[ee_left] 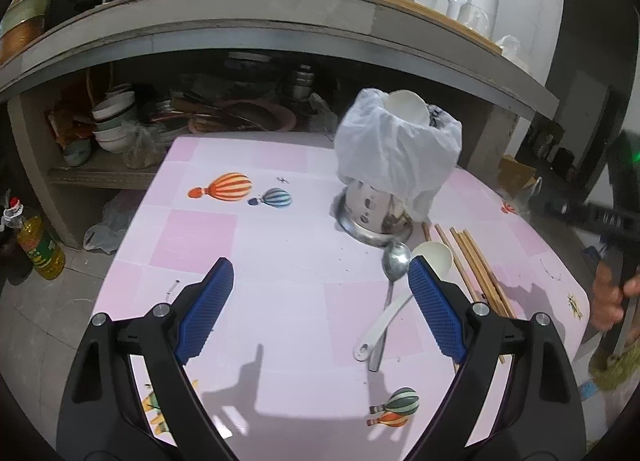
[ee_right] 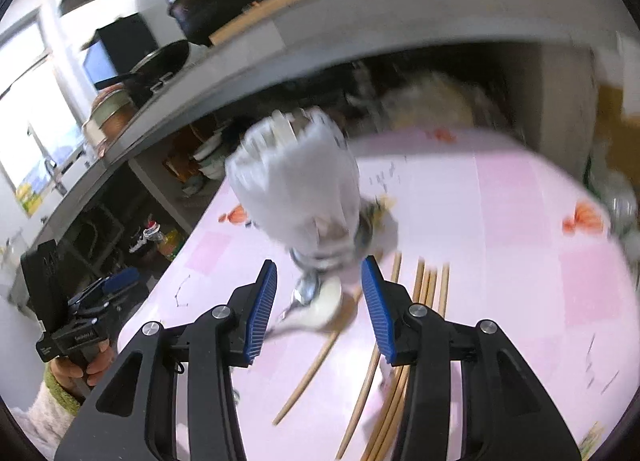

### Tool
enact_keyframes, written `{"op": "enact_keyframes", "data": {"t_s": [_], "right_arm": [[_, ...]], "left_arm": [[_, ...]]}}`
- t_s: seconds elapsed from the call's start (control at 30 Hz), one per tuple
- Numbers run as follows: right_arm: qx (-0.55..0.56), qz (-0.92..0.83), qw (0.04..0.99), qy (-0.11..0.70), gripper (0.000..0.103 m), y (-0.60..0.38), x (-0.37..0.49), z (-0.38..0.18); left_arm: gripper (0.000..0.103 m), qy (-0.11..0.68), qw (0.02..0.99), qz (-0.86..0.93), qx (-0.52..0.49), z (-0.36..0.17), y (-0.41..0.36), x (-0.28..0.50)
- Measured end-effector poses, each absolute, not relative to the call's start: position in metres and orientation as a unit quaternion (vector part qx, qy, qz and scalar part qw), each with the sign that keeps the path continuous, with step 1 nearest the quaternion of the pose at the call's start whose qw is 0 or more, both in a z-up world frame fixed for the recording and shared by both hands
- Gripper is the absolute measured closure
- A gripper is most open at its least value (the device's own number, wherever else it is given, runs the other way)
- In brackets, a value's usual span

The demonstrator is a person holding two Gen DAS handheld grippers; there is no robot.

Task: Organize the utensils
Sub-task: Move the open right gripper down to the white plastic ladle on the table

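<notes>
The white plastic spoon [ee_left: 384, 321] lies on the pink tabletop [ee_left: 280, 261] at lower centre-right, just beside the wide, empty left gripper [ee_left: 320, 281]; only the right wrist view shows the half-open, empty right gripper [ee_right: 319, 275] above the wooden chopsticks [ee_right: 424, 289].

The table [ee_left: 280, 261] is pale pink with darker pink squares and printed balloons: one striped orange and white [ee_left: 232, 185], one blue and white [ee_left: 276, 197], one green and white above an orange one [ee_left: 402, 405]. The holder [ee_left: 372, 209] is shiny silver, draped in a white bag [ee_left: 396, 153]. The chopsticks [ee_left: 476, 265] are tan. One spoon [ee_left: 396, 257] is silver, the other [ee_left: 434, 257] cream-white. Both grippers, left [ee_left: 320, 293] and right [ee_right: 319, 293], are black with blue ribbed pads [ee_left: 206, 309]. The oil bottle [ee_left: 38, 245] is yellow with a green label. A cuff [ee_right: 60, 389] is green.
</notes>
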State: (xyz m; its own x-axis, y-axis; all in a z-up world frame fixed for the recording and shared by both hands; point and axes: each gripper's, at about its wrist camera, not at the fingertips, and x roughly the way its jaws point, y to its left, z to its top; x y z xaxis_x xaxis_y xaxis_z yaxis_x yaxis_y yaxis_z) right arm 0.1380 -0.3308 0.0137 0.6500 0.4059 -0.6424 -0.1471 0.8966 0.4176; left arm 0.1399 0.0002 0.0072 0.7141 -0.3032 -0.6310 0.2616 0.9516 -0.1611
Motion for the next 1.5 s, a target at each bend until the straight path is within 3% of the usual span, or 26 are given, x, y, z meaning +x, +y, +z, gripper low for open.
{"op": "enact_keyframes", "data": {"t_s": [0.27,0.33,0.57,0.73,0.83,1.1,1.5], "right_arm": [[0.183,0.143,0.882,0.411,0.059,-0.32,0.121,-0.018],[0.178,0.142,0.882,0.413,0.05,-0.318,0.12,-0.021],[0.146,0.134,0.891,0.407,0.039,-0.313,0.119,-0.017],[0.108,0.103,0.914,0.377,0.015,-0.312,0.111,-0.008],[0.086,0.081,0.927,0.357,0.007,-0.312,0.107,-0.001],[0.011,0.02,0.946,0.325,0.006,-0.304,0.1,0.009],[-0.025,0.034,0.95,0.309,0.006,-0.294,0.096,0.016]], "left_arm": [[0.018,0.387,0.908,-0.158,-0.024,-0.011,-0.02,0.148],[0.018,0.393,0.906,-0.154,-0.024,-0.013,-0.024,0.148],[0.018,0.385,0.912,-0.139,-0.038,-0.014,-0.033,0.147],[0.016,0.363,0.921,-0.133,-0.047,-0.009,-0.035,0.143],[0.014,0.34,0.931,-0.126,-0.039,-0.003,-0.04,0.137],[0.013,0.344,0.927,-0.15,-0.01,-0.002,-0.054,0.136],[0.008,0.35,0.92,-0.173,-0.044,-0.004,-0.047,0.136]]}}
